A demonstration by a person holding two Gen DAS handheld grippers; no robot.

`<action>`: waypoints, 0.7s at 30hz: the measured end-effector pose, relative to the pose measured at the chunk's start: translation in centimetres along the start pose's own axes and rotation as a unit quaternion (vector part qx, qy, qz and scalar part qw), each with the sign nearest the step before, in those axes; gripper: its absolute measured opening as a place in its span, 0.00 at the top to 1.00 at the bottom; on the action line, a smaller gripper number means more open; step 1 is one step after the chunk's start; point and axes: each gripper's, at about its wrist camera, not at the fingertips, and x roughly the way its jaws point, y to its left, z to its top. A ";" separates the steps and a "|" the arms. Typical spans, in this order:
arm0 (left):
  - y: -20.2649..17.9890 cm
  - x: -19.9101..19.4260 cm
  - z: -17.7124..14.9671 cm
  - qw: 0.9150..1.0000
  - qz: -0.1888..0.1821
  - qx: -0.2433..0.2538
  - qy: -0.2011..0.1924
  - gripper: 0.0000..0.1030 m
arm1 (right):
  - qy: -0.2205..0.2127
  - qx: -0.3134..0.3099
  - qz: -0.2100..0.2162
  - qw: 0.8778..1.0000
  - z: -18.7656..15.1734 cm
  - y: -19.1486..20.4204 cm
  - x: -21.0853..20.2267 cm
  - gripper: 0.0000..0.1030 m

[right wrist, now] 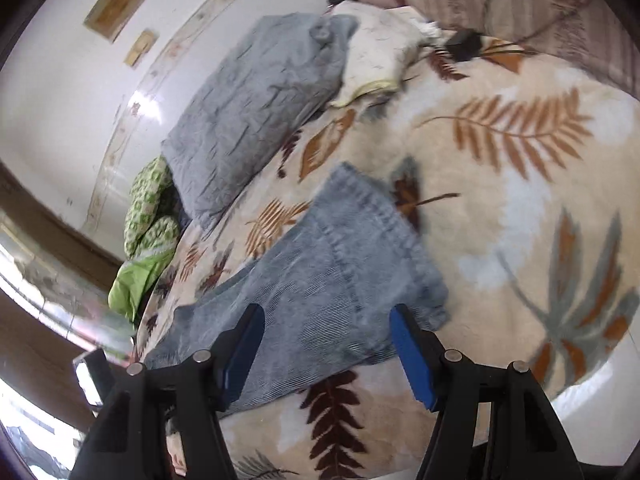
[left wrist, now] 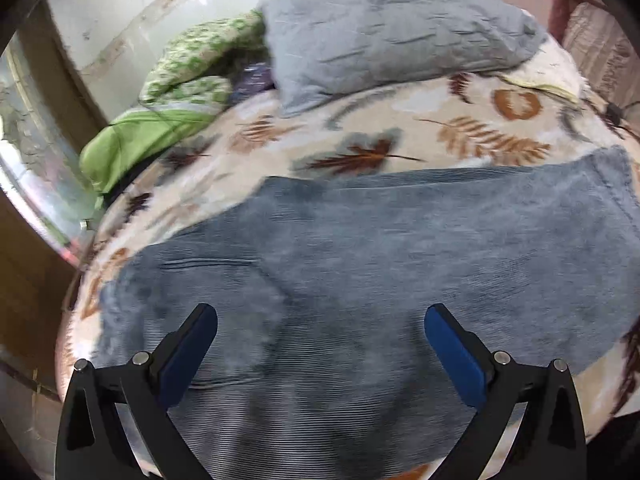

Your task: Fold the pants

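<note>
Blue-grey corduroy pants (left wrist: 360,272) lie flat on a leaf-patterned blanket (left wrist: 400,136) on the bed. In the left wrist view my left gripper (left wrist: 320,316) is open and empty, hovering above the wide part of the pants. In the right wrist view the pants (right wrist: 328,272) show a stitched hem or waistband edge at the upper right. My right gripper (right wrist: 326,316) is open and empty, just above the near edge of the pants.
A grey pillow (left wrist: 392,32) lies at the head of the bed, also in the right wrist view (right wrist: 256,108). Green bedding (left wrist: 168,100) is bunched by the wall. A cream pillow (right wrist: 380,48) and a small black device (right wrist: 464,44) lie near the headboard.
</note>
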 end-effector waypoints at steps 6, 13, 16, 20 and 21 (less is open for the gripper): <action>5.7 1.1 -1.5 0.998 0.053 -0.044 0.016 0.00 | 0.042 -0.060 0.026 0.997 -1.2 4.2 3.0 0.34; 10.3 4.5 -4.0 0.991 0.079 -0.090 0.059 0.00 | 0.119 -0.062 0.016 0.991 -3.4 5.3 7.2 0.34; 10.5 4.6 -4.2 0.991 0.072 -0.101 0.057 0.00 | 0.123 -0.070 0.016 0.990 -3.6 5.2 7.4 0.34; 9.5 3.2 -3.2 0.992 0.068 -0.097 0.050 0.00 | 0.094 -0.035 0.041 0.994 -2.5 3.4 5.3 0.34; 8.9 2.4 -2.8 0.993 0.057 -0.096 0.040 0.00 | 0.079 -0.019 0.046 0.996 -1.9 2.4 4.3 0.34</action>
